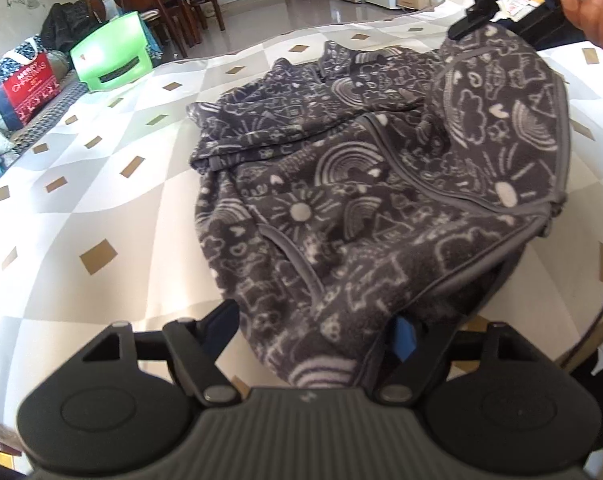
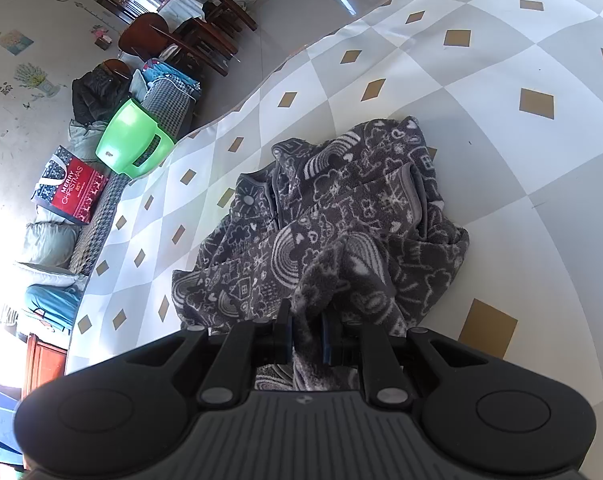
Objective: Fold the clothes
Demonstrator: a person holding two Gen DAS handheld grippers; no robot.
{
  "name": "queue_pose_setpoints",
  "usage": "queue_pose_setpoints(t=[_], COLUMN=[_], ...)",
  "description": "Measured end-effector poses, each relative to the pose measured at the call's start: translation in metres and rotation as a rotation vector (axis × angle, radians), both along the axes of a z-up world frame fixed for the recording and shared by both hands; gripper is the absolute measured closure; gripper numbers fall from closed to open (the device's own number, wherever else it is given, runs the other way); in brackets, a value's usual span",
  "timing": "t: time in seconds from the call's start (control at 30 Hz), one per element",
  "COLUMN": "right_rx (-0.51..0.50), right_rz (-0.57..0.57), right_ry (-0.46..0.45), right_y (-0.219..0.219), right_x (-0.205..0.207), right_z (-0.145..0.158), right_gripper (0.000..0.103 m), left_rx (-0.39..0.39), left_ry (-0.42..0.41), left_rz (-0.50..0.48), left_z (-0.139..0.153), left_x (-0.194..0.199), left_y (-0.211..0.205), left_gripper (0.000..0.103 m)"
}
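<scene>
Nearest, left gripper [image 1: 317,328]: fingers spread wide, straddling the near hem of the dark grey patterned fleece garment [image 1: 365,184]; fabric between the pads, not visibly pinched. Garment bunched on the checkered table cover [image 1: 101,200], starting right at this gripper and running away toward the far right, long axis roughly along that line. Closer to the cover's right side than its left, well in from the far edge.

At the far end, right gripper [image 2: 307,332]: fingers drawn close together, clamped on a raised ridge of the fleece, cloth rising steeply into the jaws. Hand [image 1: 593,4] behind it.

Judgement: both ends covered, one claw at each; left nearer the loose hem, so a pinch there probably needed before any lift or fold. Risk: grabbing several layers in that crumpled edge.

Beyond the table's left edge, green plastic stool [image 1: 109,56], red Christmas bag [image 1: 31,80], wooden chairs [image 1: 173,8].
</scene>
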State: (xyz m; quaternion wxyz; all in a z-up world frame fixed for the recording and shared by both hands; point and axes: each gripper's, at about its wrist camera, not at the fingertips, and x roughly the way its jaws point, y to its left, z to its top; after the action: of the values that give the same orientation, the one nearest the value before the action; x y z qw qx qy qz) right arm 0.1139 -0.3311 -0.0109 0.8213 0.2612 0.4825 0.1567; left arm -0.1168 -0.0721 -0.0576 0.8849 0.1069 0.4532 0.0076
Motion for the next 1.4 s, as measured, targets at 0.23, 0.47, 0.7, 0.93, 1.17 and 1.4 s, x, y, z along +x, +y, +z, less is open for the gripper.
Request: queue_pose_setpoints(t=[0.23, 0.47, 0.7, 0.93, 1.17, 1.4], right_rx=[-0.028, -0.038, -0.093, -0.222, -0.281, -0.326], right_rz=[0.025, 0.0, -0.024, -0.007, 0.084, 0.195], right_ry=[-0.019, -0.026, -0.009, -0.055, -0.083, -0.089], right_y=[-0.001, -0.025, -0.048, -0.056, -0.045, -0.015], right_x=[-0.004, -0.022, -0.051, -0.085, -0.126, -0.17], right_z=[0.003, 0.01, 0.011, 0.018, 0.017, -0.001], right_gripper=[0.088, 0.066, 0.062, 0.06, 0.059, 0.059], left_rx=[-0.003, -0.064, -0.173, -0.22, -0.245, -0.266], left_ry=[-0.053, -0.024, 0.009, 0.008, 0.012, 0.016], left_rz=[0.153, 0.246, 0.307, 0.337, 0.354, 0.368], left_z=[0.013, 0.016, 0.015, 0.021, 0.024, 0.022], left_x=[0.043, 0.076, 0.091, 0.104, 0.119, 0.123], left_y=[0.028, 0.049, 0.057, 0.06, 0.06, 0.058], left_gripper=[0.029, 0.029, 0.029, 0.029, 0.029, 0.029])
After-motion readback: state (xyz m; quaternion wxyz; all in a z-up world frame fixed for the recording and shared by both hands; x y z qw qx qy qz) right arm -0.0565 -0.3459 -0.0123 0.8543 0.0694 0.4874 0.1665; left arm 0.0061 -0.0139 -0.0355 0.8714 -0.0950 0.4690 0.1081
